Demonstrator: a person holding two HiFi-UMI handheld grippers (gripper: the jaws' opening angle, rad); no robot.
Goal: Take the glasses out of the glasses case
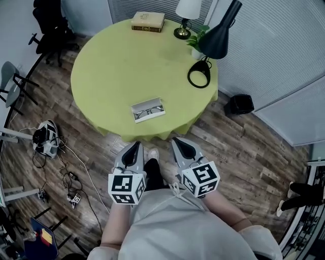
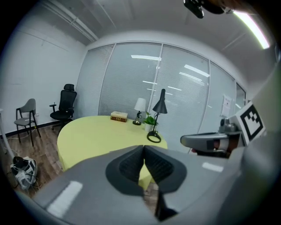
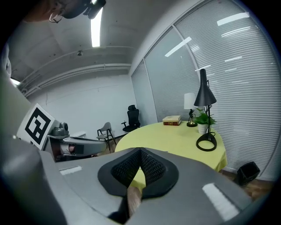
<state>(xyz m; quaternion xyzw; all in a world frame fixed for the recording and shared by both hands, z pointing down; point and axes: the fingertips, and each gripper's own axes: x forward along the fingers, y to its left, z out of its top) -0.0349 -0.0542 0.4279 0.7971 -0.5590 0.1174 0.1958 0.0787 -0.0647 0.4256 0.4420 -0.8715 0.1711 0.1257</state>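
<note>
The left gripper (image 1: 136, 145) and the right gripper (image 1: 175, 140) hang close to the person's body, each with jaws pressed together on nothing. Just beyond, one open glasses case (image 1: 134, 113) lies near the front edge of the round yellow table (image 1: 117, 66), with one pair of glasses (image 1: 151, 110) inside. Along the far edge stand one book (image 1: 148, 21), a white-shaded lamp (image 1: 187, 11), a black lamp (image 1: 219, 31) and one plant (image 1: 197, 39). Wood floor (image 1: 244, 147) rings the table, with two chairs on the left.

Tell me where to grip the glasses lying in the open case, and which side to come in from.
Probably the bridge between the lenses, coming straight down from above. The glasses lie flat inside the shallow open case near the table front edge, so its walls would block a sideways approach. The right hand-held gripper is shut, so open it first.
</note>
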